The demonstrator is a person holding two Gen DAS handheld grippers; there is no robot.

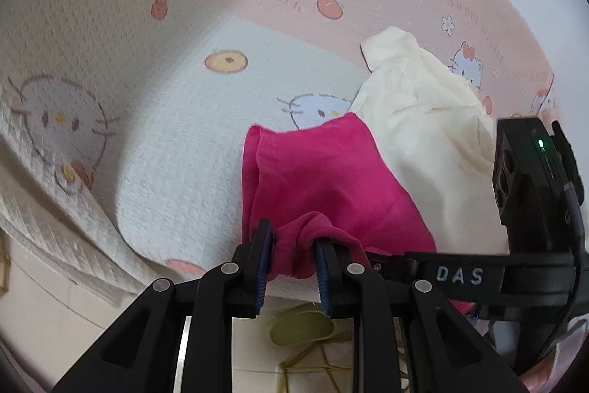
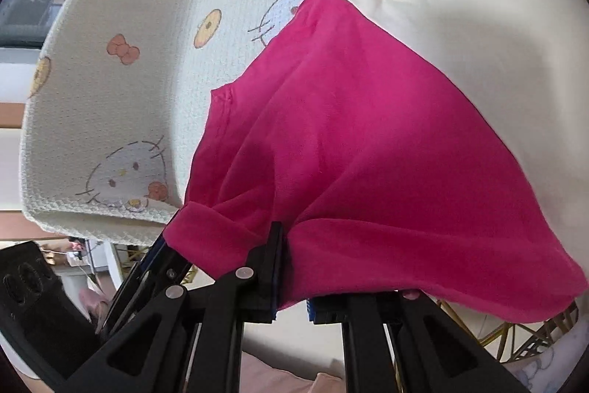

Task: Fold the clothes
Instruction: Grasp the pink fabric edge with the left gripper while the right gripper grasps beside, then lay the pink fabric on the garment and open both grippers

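While pinched by both jaws, pink garment (image 1: 324,172) hangs (beside cream cloth (image 1: 423,120)).

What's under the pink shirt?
Under the pink shirt you can see the cat-print blanket and, at its right edge, the cream garment. Whatever else lies beneath stays covered.

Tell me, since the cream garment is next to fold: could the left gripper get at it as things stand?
Probably not yet. The left gripper is shut on the pink garment, which drapes partly over the cream garment. It would need to let go first; the cream cloth's far part lies uncovered on the blanket.
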